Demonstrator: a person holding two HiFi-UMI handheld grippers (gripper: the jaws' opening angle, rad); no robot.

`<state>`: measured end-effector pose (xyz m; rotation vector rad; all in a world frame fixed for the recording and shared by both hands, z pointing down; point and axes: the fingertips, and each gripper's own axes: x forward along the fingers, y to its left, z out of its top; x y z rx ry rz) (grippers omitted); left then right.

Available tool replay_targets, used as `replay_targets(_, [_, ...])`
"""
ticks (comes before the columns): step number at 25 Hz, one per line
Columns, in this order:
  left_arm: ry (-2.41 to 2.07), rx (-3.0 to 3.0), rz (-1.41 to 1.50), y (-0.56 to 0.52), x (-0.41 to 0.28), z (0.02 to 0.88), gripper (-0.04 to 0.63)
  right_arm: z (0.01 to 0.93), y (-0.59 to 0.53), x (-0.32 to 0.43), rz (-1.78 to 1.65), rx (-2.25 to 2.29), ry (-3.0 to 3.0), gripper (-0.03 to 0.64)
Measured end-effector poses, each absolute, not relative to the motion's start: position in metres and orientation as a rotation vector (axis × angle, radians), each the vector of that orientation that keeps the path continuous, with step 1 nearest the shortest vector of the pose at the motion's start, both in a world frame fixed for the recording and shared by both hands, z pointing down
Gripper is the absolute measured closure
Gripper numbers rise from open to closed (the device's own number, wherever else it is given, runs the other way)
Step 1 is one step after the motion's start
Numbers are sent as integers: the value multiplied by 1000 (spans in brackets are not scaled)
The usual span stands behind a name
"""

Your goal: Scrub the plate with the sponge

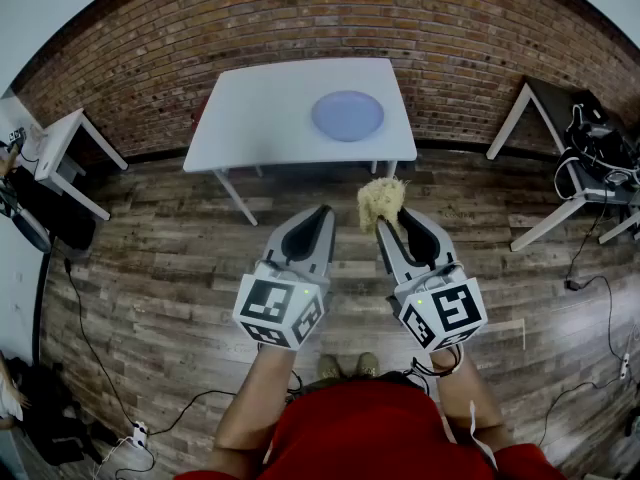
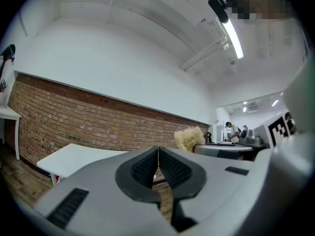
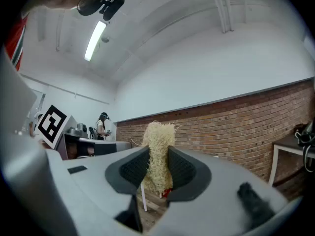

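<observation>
The person stands back from the white counter (image 1: 250, 108), both arms held level over the wooden floor (image 1: 150, 258), so scrubbing has not begun. The right hand-held gripper (image 1: 392, 224) is clamped on the sponge (image 1: 381, 202), a pale, straw-like tuft that sticks out past the jaw tips; in the right gripper view the pads pinch its middle and most of the bulk stands free above them. The left hand-held gripper (image 1: 321, 214) has its jaws together with nothing between them, as the left gripper view shows plainly. The plate (image 1: 347, 115), pale blue and round, lies flat on the far right part of the counter, well apart from both tools, with nothing holding it. The chief risk, by judgement, is the plate skating across the smooth top once the sponge presses and rubs, since the left tool is closed and not placed to steady it, and the plate lies not far from the edge. The loose sponge may also fold or work out of the narrow pinch under sideways rubbing, letting the hard jaw tips scrape the plate
</observation>
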<state>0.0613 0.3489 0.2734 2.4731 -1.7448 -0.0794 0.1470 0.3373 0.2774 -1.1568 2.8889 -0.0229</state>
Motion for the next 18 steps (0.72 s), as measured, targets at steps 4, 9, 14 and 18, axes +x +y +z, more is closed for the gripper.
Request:
replay_targets(4, [-1738, 2476, -83, 350, 64, 275, 577, 279, 339, 148, -19, -1154, 2892, 499])
replay_targets(9, [-1741, 2460, -93, 346, 63, 275, 577, 275, 336, 151, -37, -1159, 2884, 497])
replay_targets(14, [-1756, 2439, -101, 335, 71, 276, 577, 274, 326, 164, -47, -1139, 2872, 497])
replay_targets(18, [-1783, 2420, -94, 324, 80, 278, 578, 277, 313, 178, -64, -1129, 2877, 497])
